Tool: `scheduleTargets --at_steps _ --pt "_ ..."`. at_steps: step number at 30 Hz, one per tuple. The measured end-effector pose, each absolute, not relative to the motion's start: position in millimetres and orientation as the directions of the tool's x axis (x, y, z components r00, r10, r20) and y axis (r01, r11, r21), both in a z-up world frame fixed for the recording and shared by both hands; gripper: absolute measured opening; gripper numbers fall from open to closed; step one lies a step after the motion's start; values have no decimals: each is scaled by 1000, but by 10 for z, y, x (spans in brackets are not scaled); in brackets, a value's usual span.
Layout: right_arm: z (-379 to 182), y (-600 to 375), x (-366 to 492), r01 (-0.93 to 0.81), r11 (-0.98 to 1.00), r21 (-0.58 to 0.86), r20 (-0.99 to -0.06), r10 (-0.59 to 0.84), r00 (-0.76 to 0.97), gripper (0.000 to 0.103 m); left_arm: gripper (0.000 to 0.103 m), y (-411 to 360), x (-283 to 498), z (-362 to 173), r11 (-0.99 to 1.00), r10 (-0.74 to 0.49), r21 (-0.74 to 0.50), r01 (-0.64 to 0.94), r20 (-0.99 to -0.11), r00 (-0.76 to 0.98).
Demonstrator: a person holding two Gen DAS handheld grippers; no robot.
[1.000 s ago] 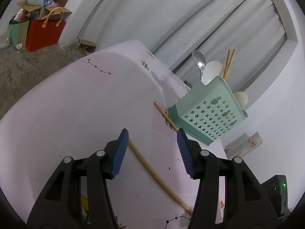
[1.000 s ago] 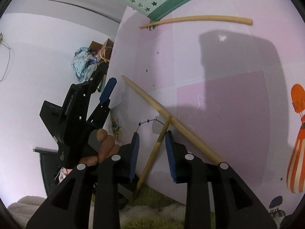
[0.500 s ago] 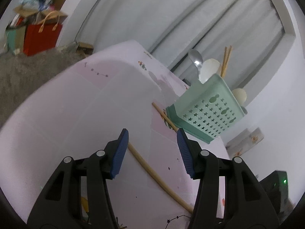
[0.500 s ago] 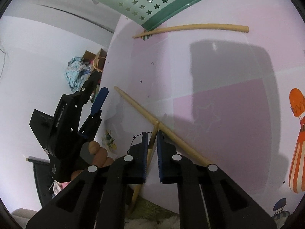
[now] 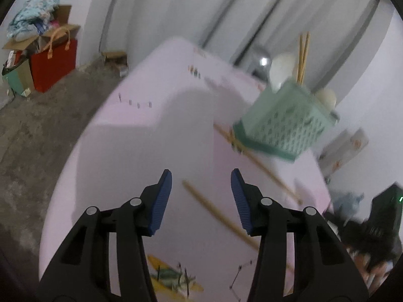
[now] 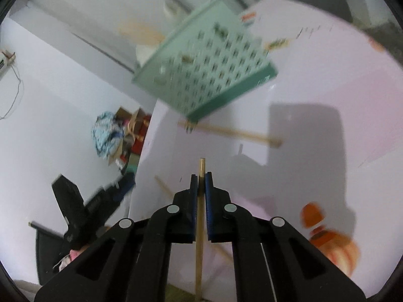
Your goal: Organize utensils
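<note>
Right hand-held gripper [image 6: 201, 180] clamps a chopstick [image 6: 199, 229] lengthwise between its pads, above the pink surface [image 6: 314, 130]. Left hand-held gripper [image 5: 201, 178] is closing, empty, another chopstick [image 5: 214, 209] lying beneath it; the green basket [image 5: 284, 123] stands far right.

We find no text, label, brand or number that we can read; the small printed marks on the pink tabletop [image 5: 131, 151] are blurred beyond reading in both views.
</note>
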State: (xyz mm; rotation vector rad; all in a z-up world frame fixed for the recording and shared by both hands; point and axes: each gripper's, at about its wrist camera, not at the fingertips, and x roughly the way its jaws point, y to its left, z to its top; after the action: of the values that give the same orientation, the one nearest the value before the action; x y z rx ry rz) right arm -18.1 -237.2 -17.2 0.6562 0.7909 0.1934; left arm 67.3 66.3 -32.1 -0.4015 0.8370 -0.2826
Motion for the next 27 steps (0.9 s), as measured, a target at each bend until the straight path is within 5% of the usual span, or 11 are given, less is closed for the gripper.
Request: scheduleTargets --at_steps 6,13,20,27 --pt "-28 -2704 -235 81 769 634 -543 367 755 6 41 519 834 -505 924 -344 -379 47 -770 537" --pt "86 -3004 -314 88 758 647 -496 331 803 6 21 328 1027 -528 966 -241 -255 46 -823 515" --pt "-33 -3170 -315 100 718 689 -477 345 808 6 7 177 1114 -513 982 -179 -181 46 -841 511" --pt "2 -3279 -371 96 709 699 -457 339 823 6 3 141 1114 -501 978 -184 -209 16 -821 541"
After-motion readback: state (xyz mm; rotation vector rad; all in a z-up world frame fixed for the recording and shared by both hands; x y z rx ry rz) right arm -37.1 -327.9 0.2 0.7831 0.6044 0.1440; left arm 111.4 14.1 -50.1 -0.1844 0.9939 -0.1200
